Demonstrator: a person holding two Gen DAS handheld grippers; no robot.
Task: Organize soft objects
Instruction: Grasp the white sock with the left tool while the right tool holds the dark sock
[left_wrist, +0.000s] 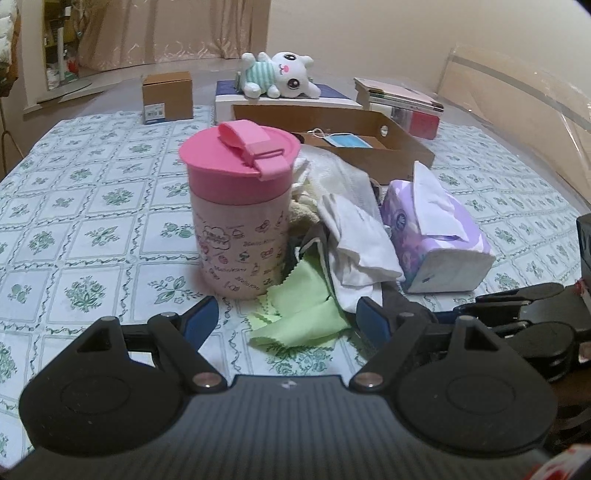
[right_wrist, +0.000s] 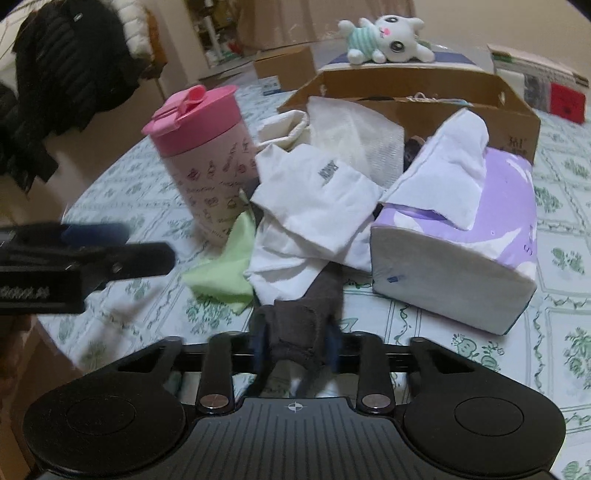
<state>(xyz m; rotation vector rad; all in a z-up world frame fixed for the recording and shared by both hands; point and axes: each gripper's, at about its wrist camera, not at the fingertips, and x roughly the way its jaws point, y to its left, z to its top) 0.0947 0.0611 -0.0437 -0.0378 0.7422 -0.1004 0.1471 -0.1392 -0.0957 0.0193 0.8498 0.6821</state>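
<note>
While our left gripper (left_wrist: 284, 319) holds its fingers spread over the green cloth (left_wrist: 295, 314) | pink-lidded cup (left_wrist: 240, 210) stands left of the pile of white cloths (right_wrist: 314, 206) on the tabletop (left_wrist: 92, 221) | our right gripper (right_wrist: 295, 343) pinches the dark sock (right_wrist: 306, 325) | tissue pack (right_wrist: 461, 236) right, cardboard tray (right_wrist: 480, 107) behind.

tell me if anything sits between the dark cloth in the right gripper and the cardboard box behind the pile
Yes. The right gripper grips the dark cloth; between it and the cardboard box lie the white cloth pile and the purple tissue pack.
</note>
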